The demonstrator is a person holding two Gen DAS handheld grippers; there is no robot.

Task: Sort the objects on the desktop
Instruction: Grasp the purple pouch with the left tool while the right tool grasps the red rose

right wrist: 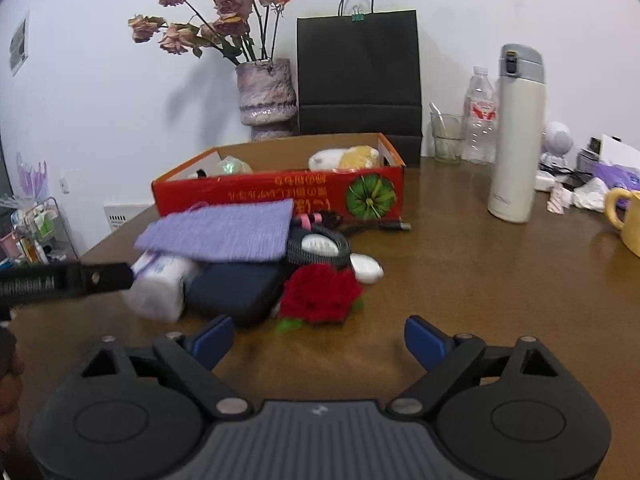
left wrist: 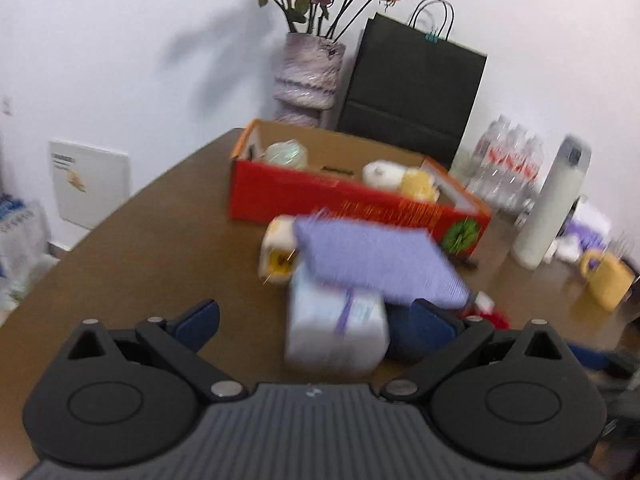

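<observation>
purple cloth point(right wrist: 218, 232), flat and ribbed, atop white tissue pack point(right wrist: 158, 284)

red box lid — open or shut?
Open. The red box has no lid over its top, so the items inside, a white and yellow plush among them, show above its front wall in both wrist views.

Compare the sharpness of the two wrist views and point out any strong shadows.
Left wrist view: motion-blurred, the purple cloth and tissue pack smeared, the thermos soft. Right wrist view: mostly crisp, the red box lettering legible, only the cloth slightly smeared. Both: fisheye bending at the edges, and the dried roses cast a soft grey shadow on the wall.
</observation>
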